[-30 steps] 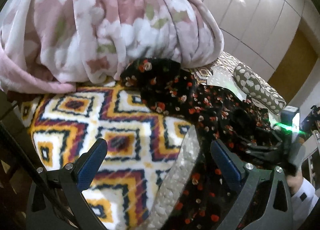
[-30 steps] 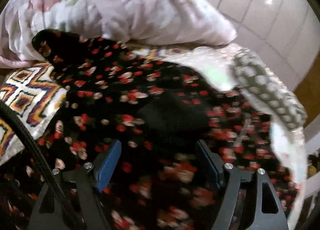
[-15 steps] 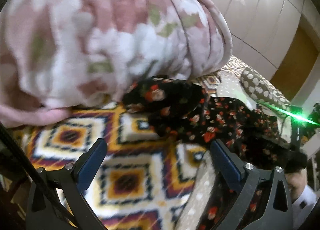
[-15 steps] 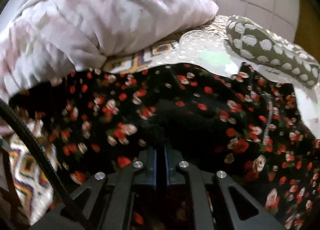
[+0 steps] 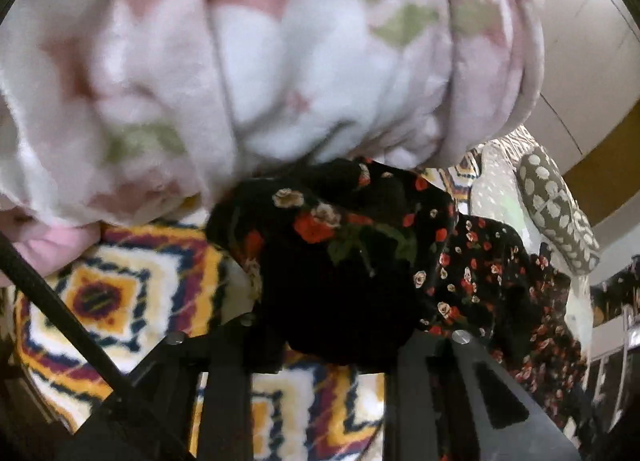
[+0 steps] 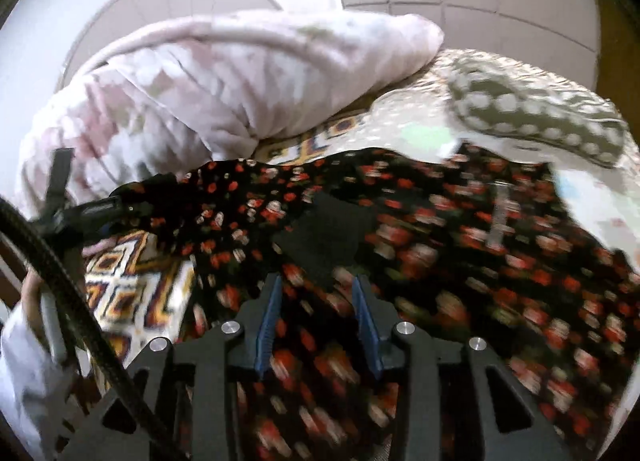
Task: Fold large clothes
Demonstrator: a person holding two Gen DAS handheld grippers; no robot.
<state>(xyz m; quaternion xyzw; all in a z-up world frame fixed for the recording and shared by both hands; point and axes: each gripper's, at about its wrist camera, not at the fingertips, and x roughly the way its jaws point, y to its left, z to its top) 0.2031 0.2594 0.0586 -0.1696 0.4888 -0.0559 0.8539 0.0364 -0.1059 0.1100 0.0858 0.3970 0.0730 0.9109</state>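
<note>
A black garment with red and cream flowers lies spread over the bed. In the left wrist view its far end is bunched up between the fingers of my left gripper, which is shut on it right under the pink blanket. My right gripper hovers over the middle of the garment with its blue pads a hand's width apart and nothing between them. The left gripper also shows in the right wrist view at the far left, holding the garment's end.
A big rolled pink and white floral blanket fills the back of the bed. A yellow, white and maroon patterned bedspread lies under the garment. A grey polka-dot pillow lies at the right. White wardrobe doors stand behind.
My left gripper moved forward to the garment's far end and shut on it. My right gripper, shut half a second ago, has opened and drawn back over the garment.
</note>
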